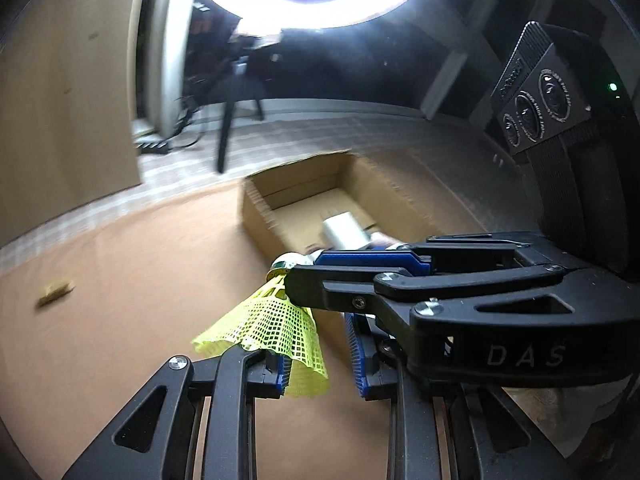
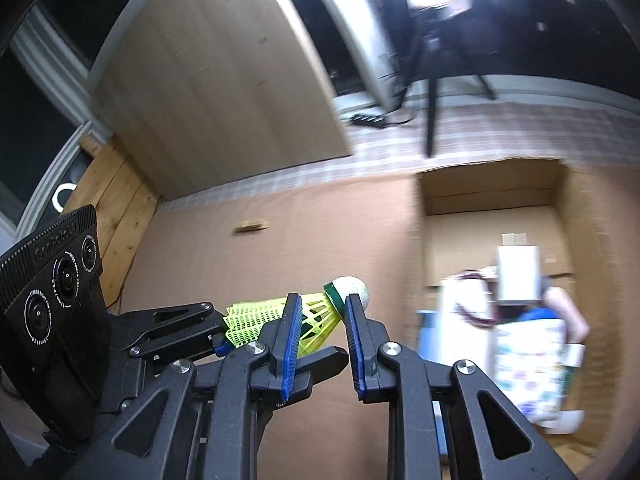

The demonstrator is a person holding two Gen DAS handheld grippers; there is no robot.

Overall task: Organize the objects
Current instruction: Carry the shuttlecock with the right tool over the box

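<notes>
A yellow plastic-mesh shuttlecock with a white rounded cork tip (image 1: 276, 320) is held in the air above the brown tabletop, just short of the near wall of the open brown cardboard box (image 1: 256, 208), which serves here as the landmark. Both tools have hold of it. The right gripper (image 2: 320, 320) has its blue-padded fingers nearly closed on the neck just behind the cork, which points toward the box. The left gripper (image 1: 320, 354) stands a little wider; one pad presses the flared skirt, but whether the other pad touches it I cannot tell. Inside the box lie a white cylinder (image 1: 344, 232) and some printed packets. Outside it, well off to the side away from the grippers, a small tan block (image 1: 54, 292) rests on the table. To finish well, I would carry the pair over the box wall together, keep the skirt uncrushed, then loosen the left first and let the right lower the shuttlecock into a free spot.
</notes>
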